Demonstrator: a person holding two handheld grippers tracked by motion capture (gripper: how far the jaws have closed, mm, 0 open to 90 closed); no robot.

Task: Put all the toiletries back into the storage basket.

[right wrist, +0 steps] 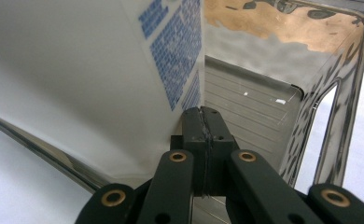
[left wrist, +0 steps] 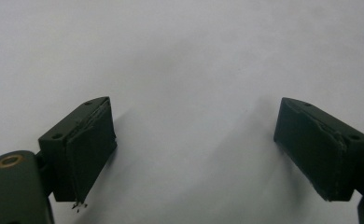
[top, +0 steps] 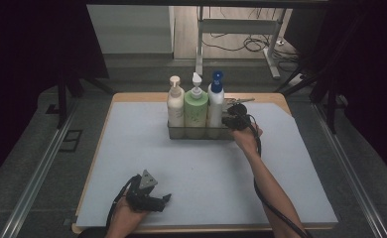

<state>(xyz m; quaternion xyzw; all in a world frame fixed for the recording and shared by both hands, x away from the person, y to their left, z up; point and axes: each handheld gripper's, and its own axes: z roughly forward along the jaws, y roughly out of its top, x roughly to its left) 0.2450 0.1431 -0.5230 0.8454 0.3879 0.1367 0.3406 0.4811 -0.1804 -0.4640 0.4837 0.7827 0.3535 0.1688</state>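
Near the bottom of the high view, a little left of the middle, the left gripper (top: 165, 198) lies low over the white mat (top: 206, 178). A hand (top: 127, 213) holds it from below, and a grey three-cornered plate sits on top of it. In the left gripper view its two black jaws are spread wide apart, one at the lower left and one at the lower right, with just bare white mat (left wrist: 189, 70) between them. They hold nothing.

Farther up, right of the middle of the high view, a bare forearm (top: 271, 188) runs up from the bottom edge to the right gripper (top: 229, 120). A black cable hangs along the arm. This gripper is at the right end of the shiny metal basket (top: 181, 133), right beside the white bottle with the blue pump (top: 215, 101). In the right gripper view the jaws are pressed tight together with nothing between them. Their tip (right wrist: 203, 112) is right at the edge of the white bottle (right wrist: 77, 84), which has blue print on it. I cannot tell if it really touches. The basket's shiny wall (right wrist: 339, 84) curves around at the upper right.

The basket stands in the middle of the high view, near the far edge of the mat. Three pump bottles stand upright in it in a row: a cream bottle (top: 175, 105) on the left, a green bottle (top: 196, 108) in the middle, and the white one on the right.

The mat lies on a wooden table (top: 132, 97).
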